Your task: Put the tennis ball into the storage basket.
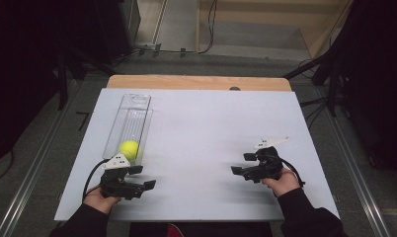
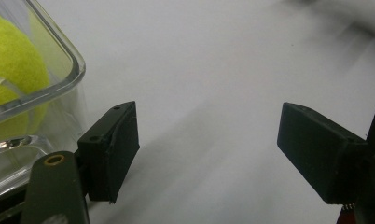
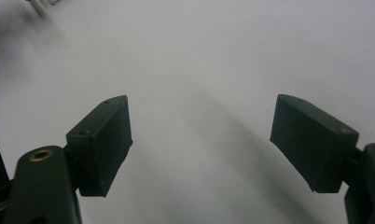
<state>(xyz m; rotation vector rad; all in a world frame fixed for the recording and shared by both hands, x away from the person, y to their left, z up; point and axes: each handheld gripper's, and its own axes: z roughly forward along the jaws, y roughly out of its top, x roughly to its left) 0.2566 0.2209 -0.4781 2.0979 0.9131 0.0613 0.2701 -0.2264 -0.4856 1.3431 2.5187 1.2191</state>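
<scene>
High view: a white surface [image 1: 201,143] carries a long clear plastic container [image 1: 129,126] that runs from the far left part toward the near left edge. A yellow tennis ball [image 1: 129,149] lies inside it, at its near end. The left claw [image 1: 146,177] rests just beside that near end, close to the near left corner, its jaws spread and holding nothing. The right claw [image 1: 242,164] sits well apart, toward the near right part of the surface, also spread and empty. No other object lies on the surface.

Left gripper view: the left claw [image 2: 206,149] stands wide, bare surface between the two black jaws. The container's rounded corner [image 2: 59,70] is at the upper left, touching or almost touching the left jaw; I cannot tell which. The ball [image 2: 13,65] shows through the clear wall.

Right gripper view: the right claw [image 3: 199,144] is parted, with plain white surface between and beyond the jaws.

Judging from this, the ball already lies in the container and both claws are free, so the placing looks done. If anything is left, it is probably moving the hands away or handling the container itself.
</scene>
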